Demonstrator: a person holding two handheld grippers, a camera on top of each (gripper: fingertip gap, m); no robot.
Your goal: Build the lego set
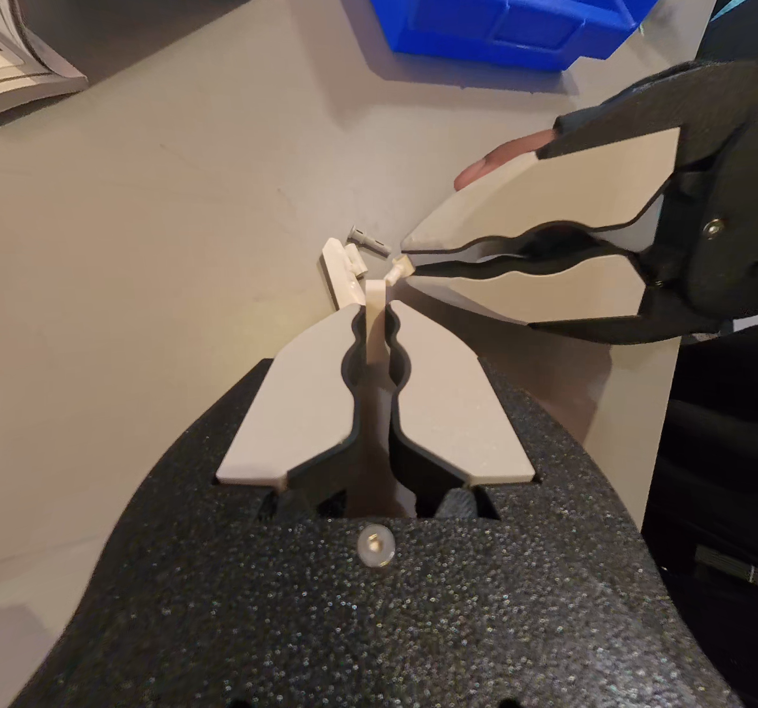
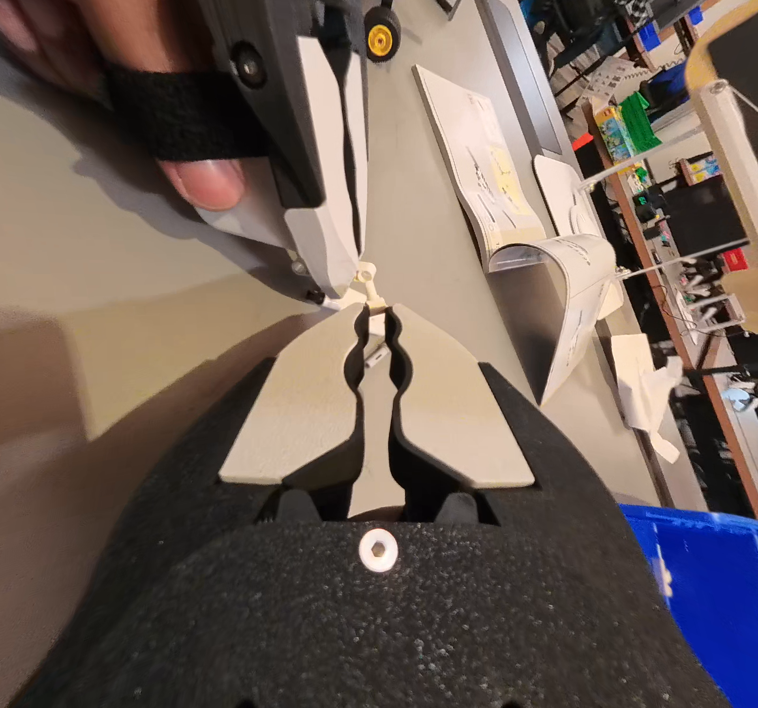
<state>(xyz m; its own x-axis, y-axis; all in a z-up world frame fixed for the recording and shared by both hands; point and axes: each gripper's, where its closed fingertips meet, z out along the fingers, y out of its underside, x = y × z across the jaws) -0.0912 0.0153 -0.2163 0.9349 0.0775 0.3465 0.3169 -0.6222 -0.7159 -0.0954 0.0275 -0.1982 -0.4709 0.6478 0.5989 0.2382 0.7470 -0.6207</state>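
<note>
The left gripper (image 1: pixel 374 311) squeezes a flat cream plastic bar (image 1: pixel 375 298) in its fingers. The right gripper (image 2: pixel 375 311) pinches a small cream plastic peg (image 2: pixel 374 297) that touches the bar's tip, above the beige counter (image 1: pixel 184 216).

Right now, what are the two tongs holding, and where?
Left tongs pinch a flat white beam by its sides, below its top end. Right tongs pinch a small white pin by its wide end.

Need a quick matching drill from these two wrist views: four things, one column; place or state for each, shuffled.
Things:
1. white flat piece
2. small white connector
3. grey pin
4. blue bin

Places/states:
A. lying loose on the table
B. clamped in the left gripper
C. far side of the table, small parts inside
D. pinched at the right gripper's tips

Pairs: 1-B, 2-D, 3-A, 4-C
</note>
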